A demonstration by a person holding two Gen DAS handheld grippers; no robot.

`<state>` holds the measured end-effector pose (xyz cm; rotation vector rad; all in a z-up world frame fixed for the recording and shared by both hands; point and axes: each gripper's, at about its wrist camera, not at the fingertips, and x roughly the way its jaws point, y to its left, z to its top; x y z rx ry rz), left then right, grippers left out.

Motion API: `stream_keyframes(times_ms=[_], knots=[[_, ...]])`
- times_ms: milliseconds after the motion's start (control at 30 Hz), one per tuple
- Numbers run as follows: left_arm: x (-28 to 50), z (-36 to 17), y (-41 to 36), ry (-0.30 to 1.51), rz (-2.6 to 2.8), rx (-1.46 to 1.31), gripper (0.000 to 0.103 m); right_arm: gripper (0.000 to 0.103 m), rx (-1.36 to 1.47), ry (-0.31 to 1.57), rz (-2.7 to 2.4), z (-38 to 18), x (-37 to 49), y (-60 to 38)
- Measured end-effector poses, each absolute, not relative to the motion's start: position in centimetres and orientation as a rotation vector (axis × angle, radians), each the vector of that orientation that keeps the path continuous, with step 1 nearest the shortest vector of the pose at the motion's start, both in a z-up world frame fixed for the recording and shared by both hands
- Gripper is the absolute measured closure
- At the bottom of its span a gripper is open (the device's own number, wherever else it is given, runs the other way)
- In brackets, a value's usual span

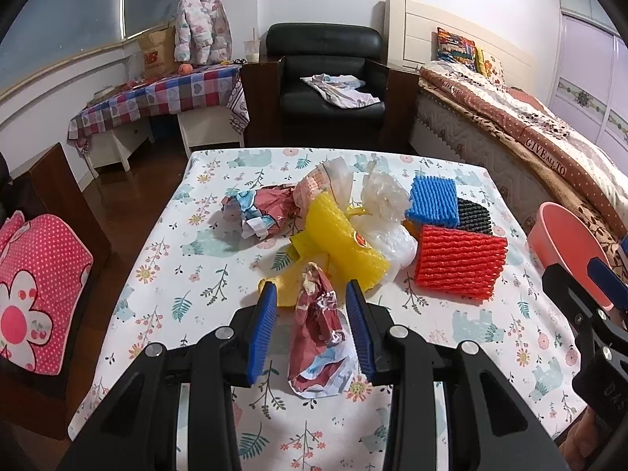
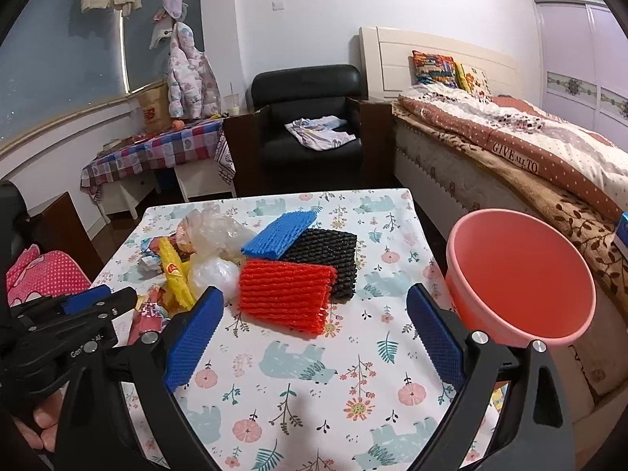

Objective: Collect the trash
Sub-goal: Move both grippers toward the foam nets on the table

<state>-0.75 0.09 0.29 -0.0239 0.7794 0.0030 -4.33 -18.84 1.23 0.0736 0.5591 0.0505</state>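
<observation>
We judge the crumpled red wrapper [image 1: 320,337] to be very light, soft and springy: thin printed paper or foil that will crush under the pads and may slip if pinched at a loose edge. The best hold looks to be across its bunched middle, where the folds are thickest, not at the white flared end nearest us. It is red with white and pale blue print, twisted narrow at the far tip and spread wider at the near end. It lies on the near part of the table [image 1: 165,274], between the blue pads of the left gripper [image 1: 310,298], whose jaws stand apart on either side of it; we cannot tell whether the pads touch it yet.

Beyond it lie more trash: a second crumpled wrapper [image 1: 261,208], a yellow foam net [image 1: 341,243], clear plastic bags [image 1: 384,204], and red [image 1: 459,263], blue [image 1: 431,200] and black foam nets [image 1: 475,216] stacked to the right.

The right gripper [image 2: 314,329] hovers over the table with jaws wide apart and nothing between them. The pink bucket [image 2: 522,278] sits at the table's right edge, beside the bed [image 2: 510,149].
</observation>
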Motion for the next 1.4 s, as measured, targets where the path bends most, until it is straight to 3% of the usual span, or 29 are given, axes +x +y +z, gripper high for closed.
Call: stream_keyframes(times_ms=[1133,1400], knots=[[-2.1,0.9,-0.3,0.759,-0.016,-0.031,0.066,0.012,0.066,0.519,0.041,2.1,-6.4,-19.1],[-2.2,0.7,0.3,0.753,-0.040,-0.054,0.050,0.016,0.072,0.540,0.046,1.7,-6.1,-19.3]])
